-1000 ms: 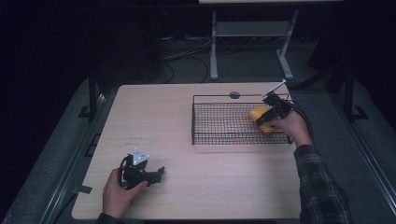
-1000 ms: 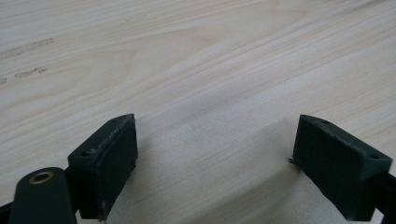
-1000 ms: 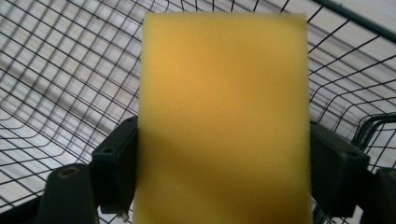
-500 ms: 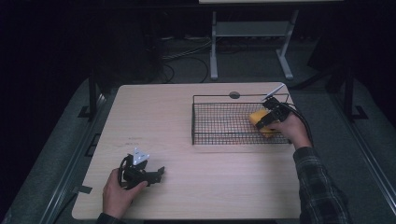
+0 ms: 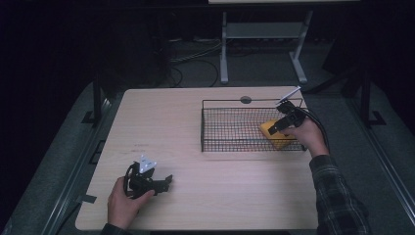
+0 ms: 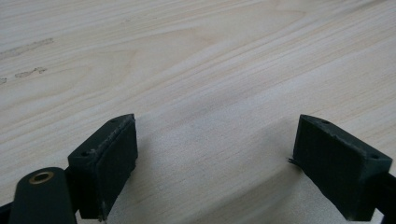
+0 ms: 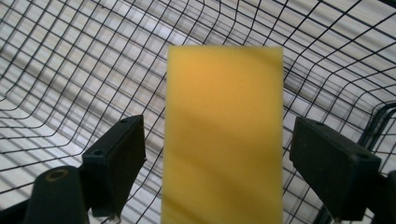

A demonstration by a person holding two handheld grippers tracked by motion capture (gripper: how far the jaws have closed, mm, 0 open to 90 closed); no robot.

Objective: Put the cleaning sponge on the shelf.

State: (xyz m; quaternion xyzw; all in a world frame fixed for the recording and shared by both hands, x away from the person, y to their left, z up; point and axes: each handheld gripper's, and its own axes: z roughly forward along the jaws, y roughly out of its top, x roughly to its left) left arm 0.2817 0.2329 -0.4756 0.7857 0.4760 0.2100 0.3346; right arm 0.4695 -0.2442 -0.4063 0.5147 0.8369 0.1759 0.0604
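Nearest the person, at the front left of the pale wooden table, the left claw lies low over the bare top in the left hand, well apart from the wire basket. In the left gripper view its black jaws stand spread wide with nothing but wood grain between them, and a few faint grey marks show on the table farther off; they are too smudged to read as writing.

Farther back, toward the right, the black wire basket sits on the table with a small dark round spot just behind its far rim. At the basket's right end the right hand reaches in with the right claw. A yellow block lies between its jaws, but the jaws stand apart from its sides, spread and not pinching it. The block rests inside the basket at that right end. No label or brand shows on anything.
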